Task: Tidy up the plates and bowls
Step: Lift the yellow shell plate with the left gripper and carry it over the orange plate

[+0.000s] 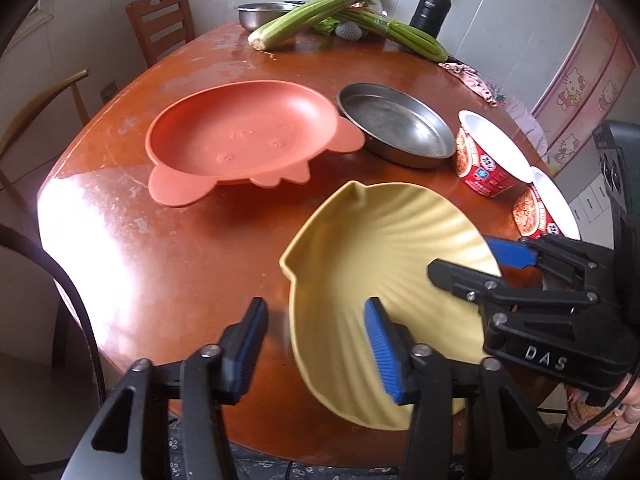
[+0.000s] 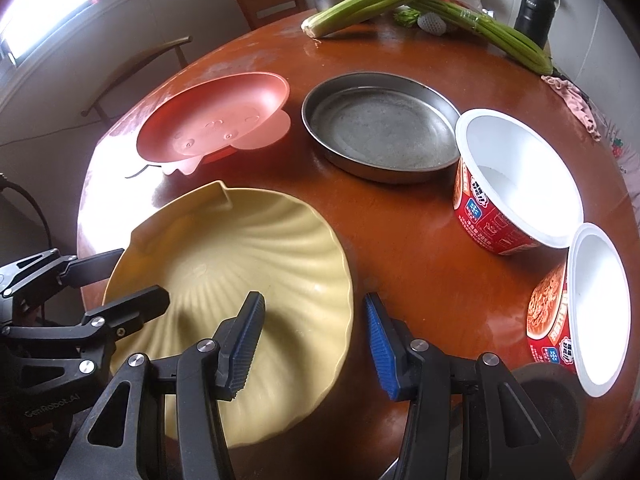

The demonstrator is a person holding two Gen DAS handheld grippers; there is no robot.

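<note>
Two hand-held grippers grasp a yellow shell-shaped plate at the near edge of a round wooden table. The left gripper, lettered "GenRobot.AI", pinches the plate's left rim between narrowed jaws; the right gripper, marked "DAS", clamps the right rim. Beyond lie an empty orange animal-shaped plate and an empty steel pan, with two empty red-labelled noodle cups to the right. Celery, a steel bowl and a black flask line the far edge.
</note>
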